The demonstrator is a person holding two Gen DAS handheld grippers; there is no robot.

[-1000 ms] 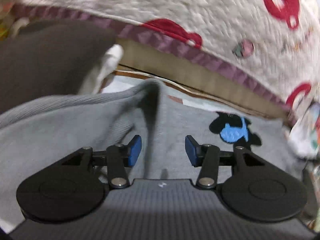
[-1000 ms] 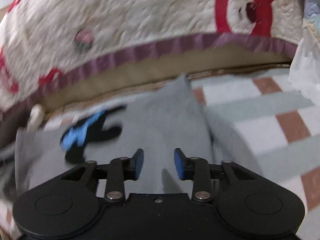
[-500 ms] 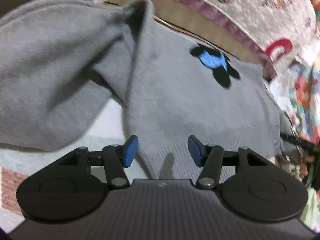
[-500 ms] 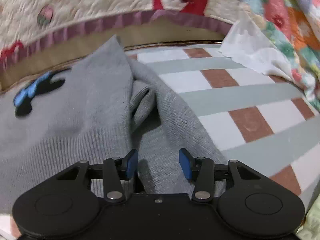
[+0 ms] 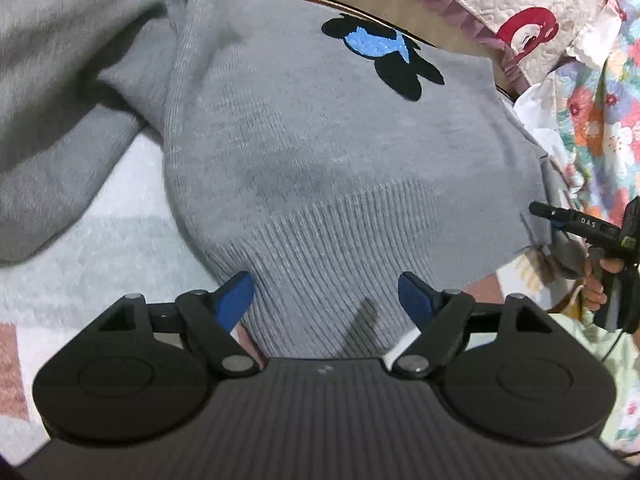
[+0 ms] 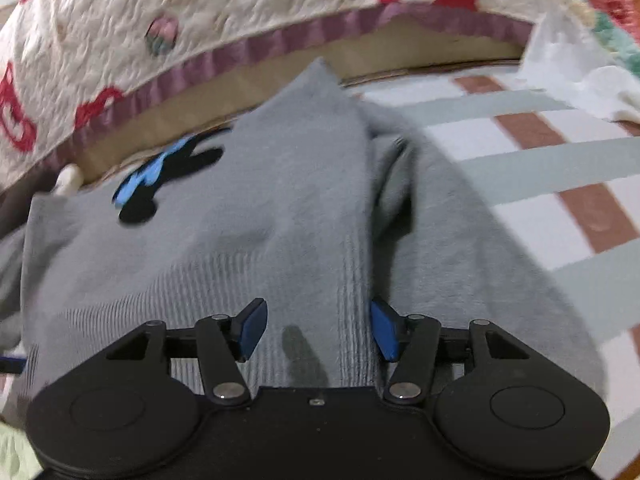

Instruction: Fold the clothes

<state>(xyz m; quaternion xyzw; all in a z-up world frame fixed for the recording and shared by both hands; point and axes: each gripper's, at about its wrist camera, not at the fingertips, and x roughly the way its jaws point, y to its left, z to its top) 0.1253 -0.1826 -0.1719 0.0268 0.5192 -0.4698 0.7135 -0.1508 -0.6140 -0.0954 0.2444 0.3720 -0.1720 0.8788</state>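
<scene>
A grey knit sweater lies flat on the bed, with a black and blue motif on its chest. My left gripper is open over the ribbed hem near its left corner, nothing clamped. One sleeve is bunched at the left. In the right wrist view, my right gripper is open above the hem of the sweater by its right side fold. The other sleeve trails off to the right. The right gripper also shows at the hem's far corner in the left wrist view.
A white quilt with red shapes and a purple trim edges the far side. The sweater rests on a checked sheet of white, grey-green and brown. A floral cloth and a white cloth lie at the right. A hand holds the right gripper.
Both grippers have drawn back from the sweater's upper part to its ribbed hem. Both pairs of jaws have spread wider. The sweater now lies flatter.
</scene>
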